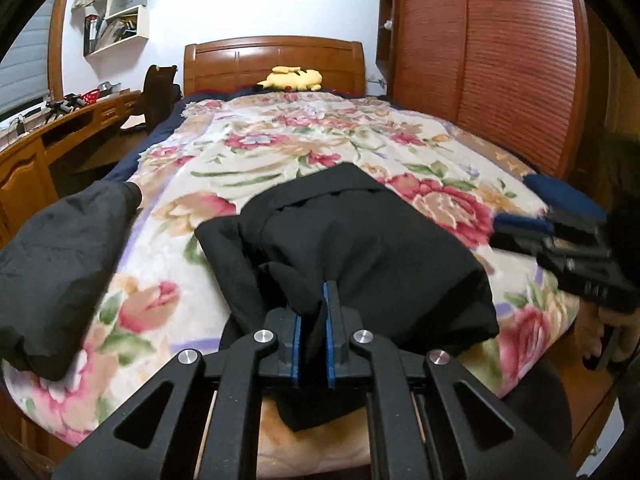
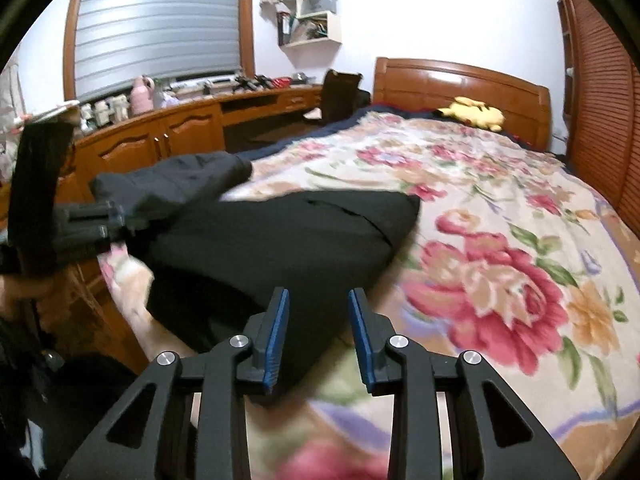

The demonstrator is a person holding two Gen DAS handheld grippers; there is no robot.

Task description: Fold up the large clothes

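A black garment (image 1: 360,232) lies bunched at the foot of the bed, with one sleeve (image 1: 60,260) stretched out to the left. My left gripper (image 1: 316,312) is shut on a fold of the garment's near edge, black cloth pinched between its blue pads. In the right wrist view the same garment (image 2: 280,232) spreads ahead, its sleeve (image 2: 180,180) at the left. My right gripper (image 2: 318,296) stands open over the garment's near corner, and its pads do not press the cloth. Each gripper also shows blurred in the other view: the right gripper (image 1: 504,232) and the left gripper (image 2: 120,216).
A floral blanket (image 1: 280,140) covers the bed. A yellow plush toy (image 1: 292,78) rests by the wooden headboard (image 1: 276,56). A wooden desk (image 2: 180,132) with a dark chair (image 2: 340,92) runs along the left. A slatted wardrobe (image 1: 500,60) stands on the right.
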